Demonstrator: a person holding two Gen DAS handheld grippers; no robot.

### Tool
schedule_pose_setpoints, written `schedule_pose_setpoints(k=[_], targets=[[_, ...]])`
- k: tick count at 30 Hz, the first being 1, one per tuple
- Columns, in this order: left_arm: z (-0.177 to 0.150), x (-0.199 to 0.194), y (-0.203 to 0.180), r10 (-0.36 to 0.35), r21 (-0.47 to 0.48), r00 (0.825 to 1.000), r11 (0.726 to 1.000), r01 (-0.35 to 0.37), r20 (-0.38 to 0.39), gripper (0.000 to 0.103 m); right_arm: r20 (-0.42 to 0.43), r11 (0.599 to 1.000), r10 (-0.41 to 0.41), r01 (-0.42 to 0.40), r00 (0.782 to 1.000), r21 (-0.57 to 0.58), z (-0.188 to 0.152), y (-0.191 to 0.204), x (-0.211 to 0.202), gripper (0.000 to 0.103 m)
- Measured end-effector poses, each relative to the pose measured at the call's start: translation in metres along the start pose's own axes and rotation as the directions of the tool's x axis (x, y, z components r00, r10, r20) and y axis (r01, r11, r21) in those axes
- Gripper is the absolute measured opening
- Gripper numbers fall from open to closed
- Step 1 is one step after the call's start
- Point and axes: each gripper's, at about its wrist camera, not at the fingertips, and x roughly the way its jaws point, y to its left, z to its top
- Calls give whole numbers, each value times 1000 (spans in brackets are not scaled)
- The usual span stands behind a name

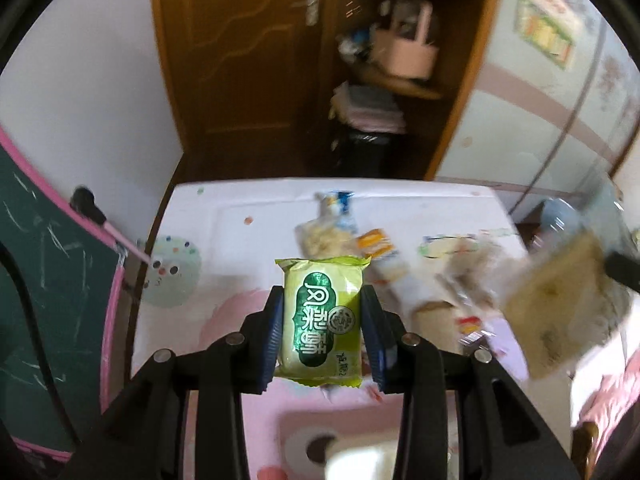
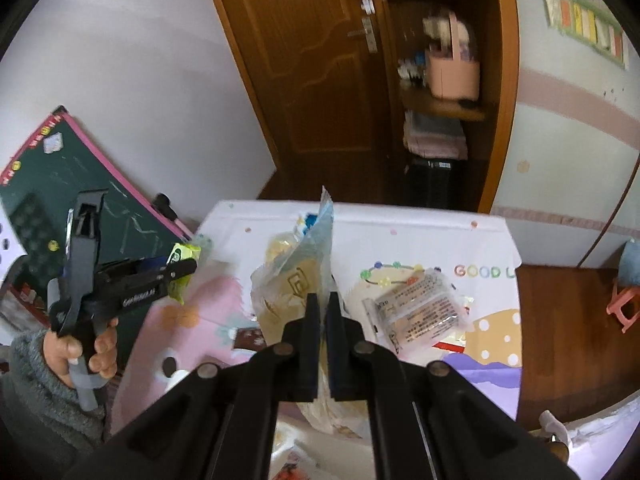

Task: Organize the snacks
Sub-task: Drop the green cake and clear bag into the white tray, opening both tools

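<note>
Writing "GOOD L" (image 2: pixel 482 271) on mat (image 2: pixel 440 236)

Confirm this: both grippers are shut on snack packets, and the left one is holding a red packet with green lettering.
One detail is wrong: the packet in the left gripper is yellow-green, not red, as the left wrist view shows plainly. The rest stands: its label is green, and the right gripper is shut on the edge of a clear snack bag, seen in the right wrist view.

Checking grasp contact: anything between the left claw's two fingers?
Yes. In the left wrist view the green snack packet sits upright between the blue pads of the left claw, touching both. Nothing else is in the gap.
</note>
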Motion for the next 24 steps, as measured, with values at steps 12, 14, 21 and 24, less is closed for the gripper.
schedule_pose_setpoints(k=[12, 14, 21, 24], targets=[[-76, -138, -54, -146, 78, 989, 986, 144, 25, 35, 100, 997, -23, 30, 995, -69, -66, 64, -122, 2], [-95, -145, -58, -150, 79, 988, 986, 147, 27, 35, 86, 996, -35, 42, 996, -81, -86, 73, -125, 2], [-159, -143, -74, -105, 134, 994, 986, 104, 2, 36, -28, 997, -62, 60, 998, -50, -158, 88, -101, 5], [-181, -135, -81, -27, 164, 1000, 986, 26, 4, 75, -79, 992, -123, 122, 989, -20, -179, 86, -86, 11]])
